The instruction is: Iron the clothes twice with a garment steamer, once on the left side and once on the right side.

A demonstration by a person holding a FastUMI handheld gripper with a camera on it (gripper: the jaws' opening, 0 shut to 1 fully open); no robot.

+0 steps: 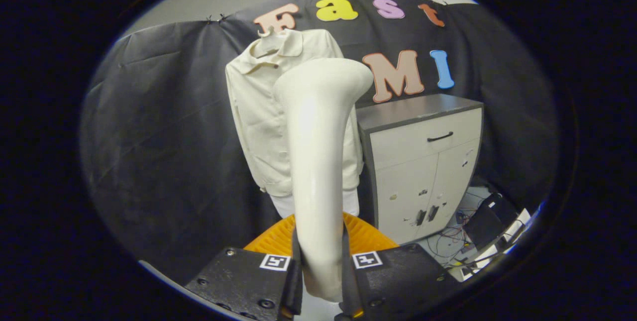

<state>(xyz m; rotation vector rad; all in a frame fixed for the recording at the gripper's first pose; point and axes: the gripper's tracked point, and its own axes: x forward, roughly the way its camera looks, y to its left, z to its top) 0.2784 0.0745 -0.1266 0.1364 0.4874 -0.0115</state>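
— Fingers (297, 261) of the gripper (321, 266) are squeezing the steamer (318, 161) tight from both sides.
— Where is it pointing?
— Up, head hanging in front of the shirt (254, 112), not touching yet, I think. Ironing seems to be just starting; next it needs moving close to one side.

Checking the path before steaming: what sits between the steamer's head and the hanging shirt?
Nothing: in the gripper view the steamer, clamped by the gripper, rises before the shirt, with no object between them.

Dim booth, sharp focus, fisheye bending edges, glare on steamer (318, 161)
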